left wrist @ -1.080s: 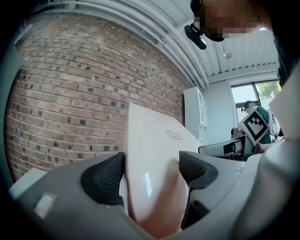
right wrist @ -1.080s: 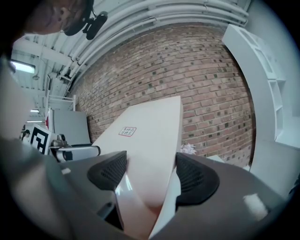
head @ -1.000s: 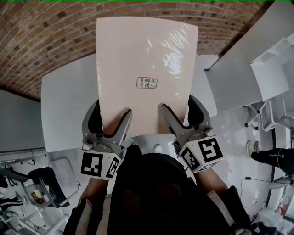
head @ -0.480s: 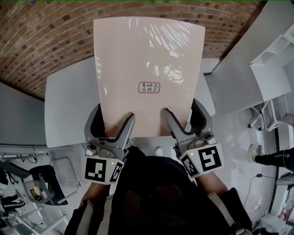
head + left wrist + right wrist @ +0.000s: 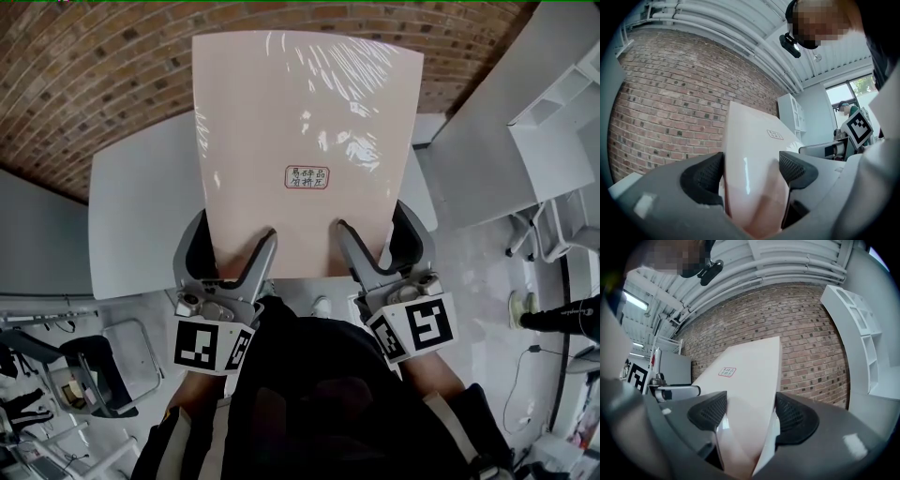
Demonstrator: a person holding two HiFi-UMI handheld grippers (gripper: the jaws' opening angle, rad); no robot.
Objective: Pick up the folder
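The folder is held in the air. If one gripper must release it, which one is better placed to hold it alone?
Neither clearly. The left gripper and the right gripper are both shut on the folder's near edge, about equally far from its middle. Either alone would probably let it tilt.

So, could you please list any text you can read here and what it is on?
Label on the folder: red frame, two rows of characters, too small to read.
Left cube and right cube: black-and-white patterns, no words.
Nothing else legible.
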